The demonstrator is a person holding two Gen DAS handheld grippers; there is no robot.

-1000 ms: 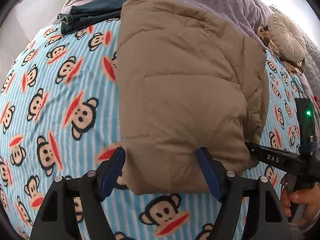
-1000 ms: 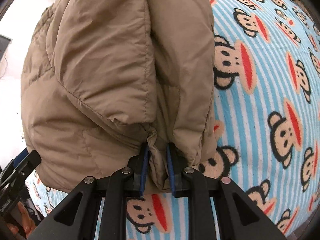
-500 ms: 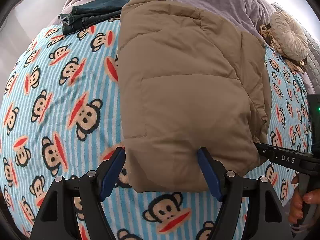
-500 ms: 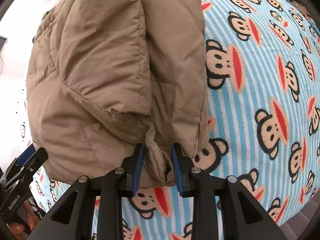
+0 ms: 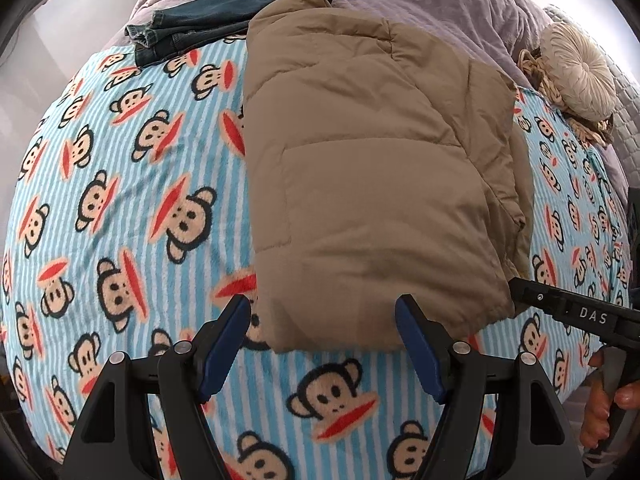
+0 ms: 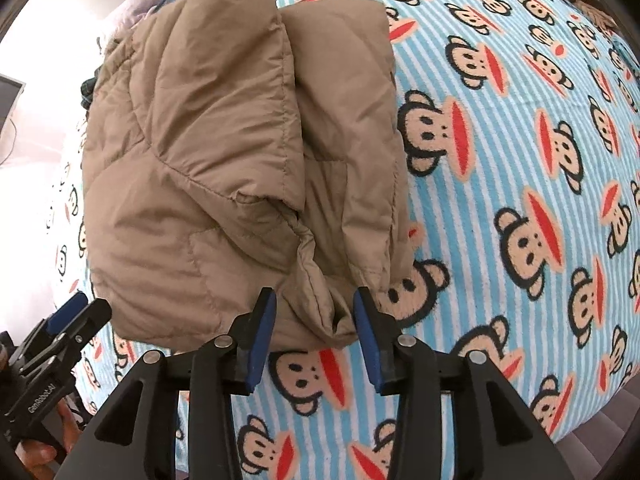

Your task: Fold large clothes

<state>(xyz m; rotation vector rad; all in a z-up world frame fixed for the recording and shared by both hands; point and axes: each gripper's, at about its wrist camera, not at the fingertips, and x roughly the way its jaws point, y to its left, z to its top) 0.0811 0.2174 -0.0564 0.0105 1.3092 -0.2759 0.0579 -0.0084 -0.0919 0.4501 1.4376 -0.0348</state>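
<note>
A tan quilted puffer jacket (image 5: 372, 176) lies folded on a blue striped monkey-print blanket (image 5: 120, 200); it also shows in the right wrist view (image 6: 224, 168). My left gripper (image 5: 322, 344) is open and empty, its blue pads on either side of the jacket's near hem, just short of it. My right gripper (image 6: 316, 332) is open at the jacket's bunched corner (image 6: 316, 272), with the cloth loose between the pads. The right gripper also appears at the right edge of the left wrist view (image 5: 576, 312), and the left gripper at the lower left of the right wrist view (image 6: 68, 320).
Folded dark jeans (image 5: 212, 24) lie at the far left of the bed. A grey-purple duvet (image 5: 440, 4) is heaped at the back. A round cream cushion (image 5: 576, 68) sits at the far right. The blanket's edge drops off at lower right (image 6: 580, 436).
My right gripper has opened and let go of the jacket corner, backing away a little. The left gripper has drawn back slightly and stays open.
</note>
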